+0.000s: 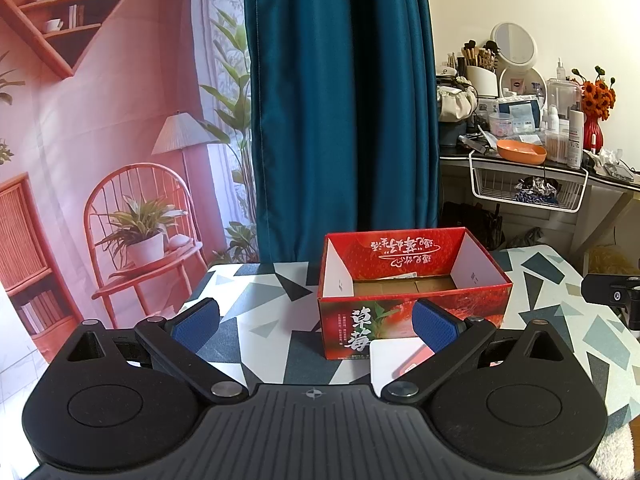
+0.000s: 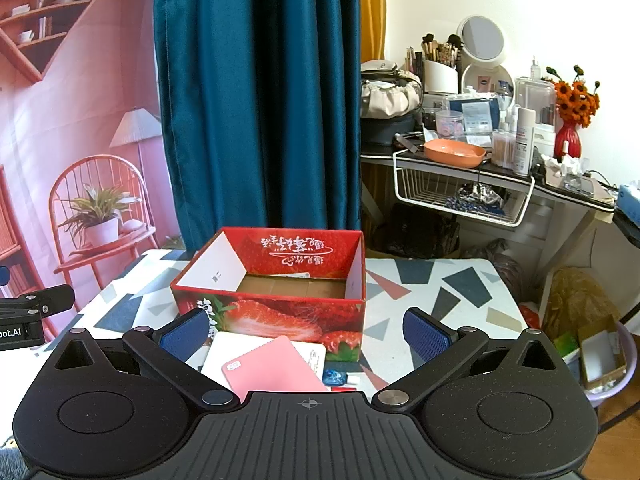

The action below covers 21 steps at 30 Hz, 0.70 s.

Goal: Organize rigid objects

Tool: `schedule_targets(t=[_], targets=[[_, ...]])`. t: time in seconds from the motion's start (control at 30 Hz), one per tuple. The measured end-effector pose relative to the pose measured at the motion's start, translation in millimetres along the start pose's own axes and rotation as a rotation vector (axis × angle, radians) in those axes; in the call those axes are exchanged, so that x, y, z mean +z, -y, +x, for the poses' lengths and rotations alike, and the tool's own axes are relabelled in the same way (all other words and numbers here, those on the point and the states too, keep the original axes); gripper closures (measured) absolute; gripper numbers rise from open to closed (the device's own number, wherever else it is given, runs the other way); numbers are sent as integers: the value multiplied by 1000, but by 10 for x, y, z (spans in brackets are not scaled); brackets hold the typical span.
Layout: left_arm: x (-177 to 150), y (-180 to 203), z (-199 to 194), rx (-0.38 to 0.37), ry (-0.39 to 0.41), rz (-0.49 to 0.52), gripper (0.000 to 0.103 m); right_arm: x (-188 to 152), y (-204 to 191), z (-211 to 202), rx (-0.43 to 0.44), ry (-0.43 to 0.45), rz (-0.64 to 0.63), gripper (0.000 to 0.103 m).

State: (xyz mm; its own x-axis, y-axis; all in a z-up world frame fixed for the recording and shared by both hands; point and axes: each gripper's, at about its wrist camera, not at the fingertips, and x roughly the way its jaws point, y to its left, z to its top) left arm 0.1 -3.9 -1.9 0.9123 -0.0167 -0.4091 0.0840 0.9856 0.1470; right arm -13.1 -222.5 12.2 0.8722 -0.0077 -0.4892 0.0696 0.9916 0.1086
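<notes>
Right wrist view: strawberry box (image 2: pixel 276 304) sits mid-table, open top, floor bare cardboard as far as I can see. Nothing packed yet, I judge. Loose items lie just in front of it: pink card (image 2: pixel 276 368) resting on a white card (image 2: pixel 224 354), a small blue-white object (image 2: pixel 336 377) beside them. My right gripper (image 2: pixel 308 336) is spread wide, holding nothing; left gripper (image 1: pixel 316 322) likewise released and empty. Patterned table (image 2: pixel 440 292) otherwise bare near the box. All sorting remains.

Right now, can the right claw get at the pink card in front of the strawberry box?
Probably yes. The right claw is open with the pink card lying flat just ahead between its fingers, nothing on top; the strawberry box sits behind it.
</notes>
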Motion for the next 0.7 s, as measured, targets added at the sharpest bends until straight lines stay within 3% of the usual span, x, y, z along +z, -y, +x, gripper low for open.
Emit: schedule_targets(t=[0.7], targets=[[-15,6,3,3,-7,-12,0,-6,-3,6,1,-1,-1,0]])
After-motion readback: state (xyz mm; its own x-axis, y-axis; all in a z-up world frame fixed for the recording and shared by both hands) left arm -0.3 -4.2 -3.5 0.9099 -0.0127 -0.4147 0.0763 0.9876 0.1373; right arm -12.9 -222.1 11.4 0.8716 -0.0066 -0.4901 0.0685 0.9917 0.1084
